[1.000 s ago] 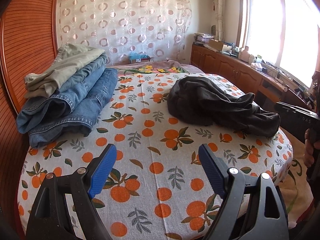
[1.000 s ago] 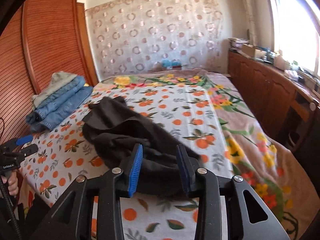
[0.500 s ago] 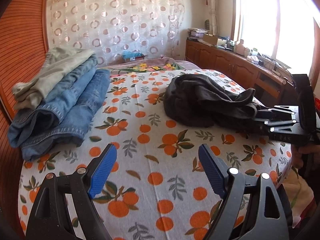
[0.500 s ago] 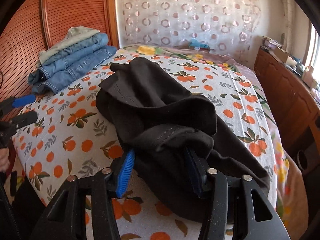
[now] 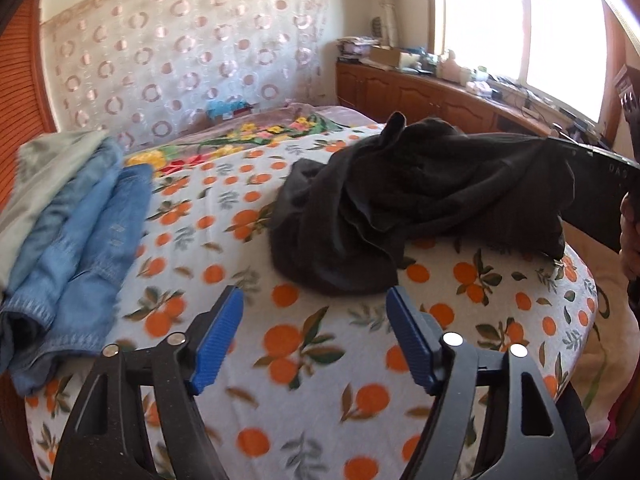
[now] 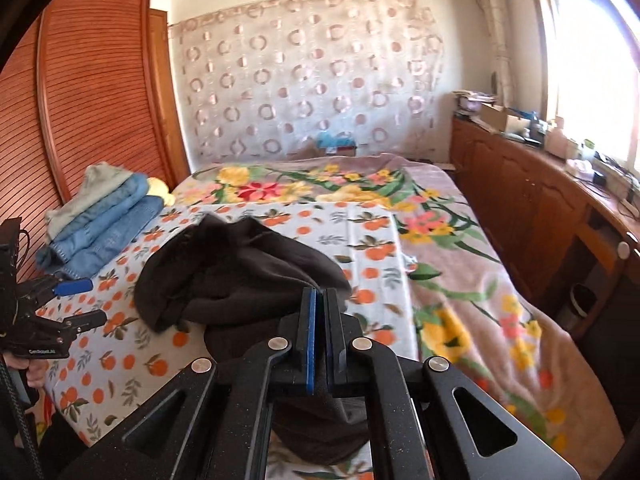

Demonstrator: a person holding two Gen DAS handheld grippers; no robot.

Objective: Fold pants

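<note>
Bedroom, one bed [image 6: 460, 264] under an orange-print sheet [image 5: 320, 344] with a floral blanket [image 6: 472, 280] beneath it on the far and window side. Item: dark pants [image 5: 400, 200], crumpled in a heap on the sheet, toward the near edge of the bed; one end drawn up off the heap. Right hand-held gripper [image 6: 318, 300]: blue pads pressed together with the dark cloth pinched between them, the pants bunched just ahead of and under the jaws. Left hand-held gripper [image 5: 314, 320]: jaws apart and closing, nothing between them, hovering over bare sheet just short of the heap's near edge; blue pads [image 5: 218, 336] clear of the cloth. Also on the bed, along the slatted wooden wardrobe [image 6: 88, 112]: stack of folded jeans [image 5: 84, 248] with a pale grey-green garment [image 5: 36, 172] on top, well apart from the dark pants. Far wall: patterned curtain [image 6: 312, 80]. Window side: long wooden counter [image 6: 532, 184] carrying boxes and small clutter, too small to identify. A hand [image 5: 630, 236] shows at the right edge of the left wrist view, on the right tool's handle.
</note>
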